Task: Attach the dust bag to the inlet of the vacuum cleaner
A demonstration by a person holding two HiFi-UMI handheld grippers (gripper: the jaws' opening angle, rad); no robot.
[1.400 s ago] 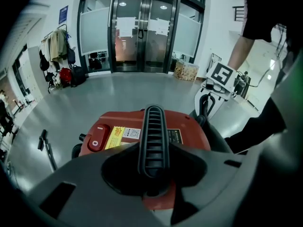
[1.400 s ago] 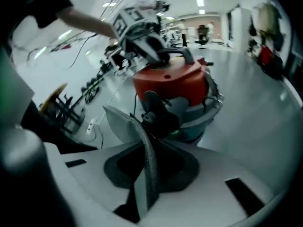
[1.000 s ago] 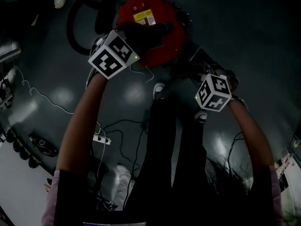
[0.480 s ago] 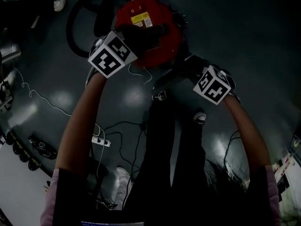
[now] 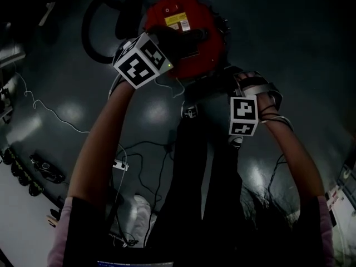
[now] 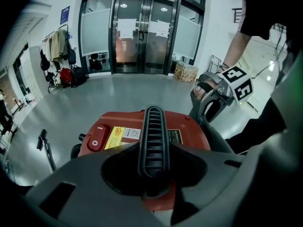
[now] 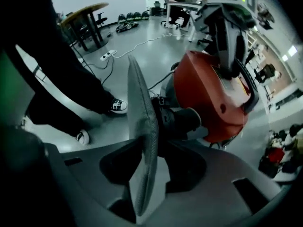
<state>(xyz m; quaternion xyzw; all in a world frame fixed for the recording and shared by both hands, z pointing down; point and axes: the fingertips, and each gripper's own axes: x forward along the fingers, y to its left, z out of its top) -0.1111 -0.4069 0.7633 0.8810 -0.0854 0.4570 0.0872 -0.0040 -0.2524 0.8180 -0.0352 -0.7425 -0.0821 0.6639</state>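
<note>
The red vacuum cleaner (image 5: 186, 24) stands on the floor. My left gripper (image 6: 152, 167) is shut on its black ribbed handle (image 6: 152, 131) on top, with the marker cube (image 5: 142, 60) just short of the body. My right gripper (image 7: 156, 160) points down beside the vacuum cleaner (image 7: 213, 98). The grey dust bag (image 7: 142, 141) stands edge-on between its jaws, right in front of the black inlet (image 7: 182, 119). Those jaws have just been opening and stand wide around the thin bag, so the gripper is open. I cannot tell whether the bag sits on the inlet.
A black hose (image 5: 97, 26) loops at the vacuum's left. A power strip (image 5: 121, 164) and loose cables lie on the floor on the left. The person's dark legs and shoes (image 7: 116, 105) stand close by the right gripper. Glass doors (image 6: 142, 32) lie beyond the vacuum.
The right gripper has rolled about its own axis, so its marker cube shows a different face, and it hangs more upright. The left gripper still holds the handle in the same place.
</note>
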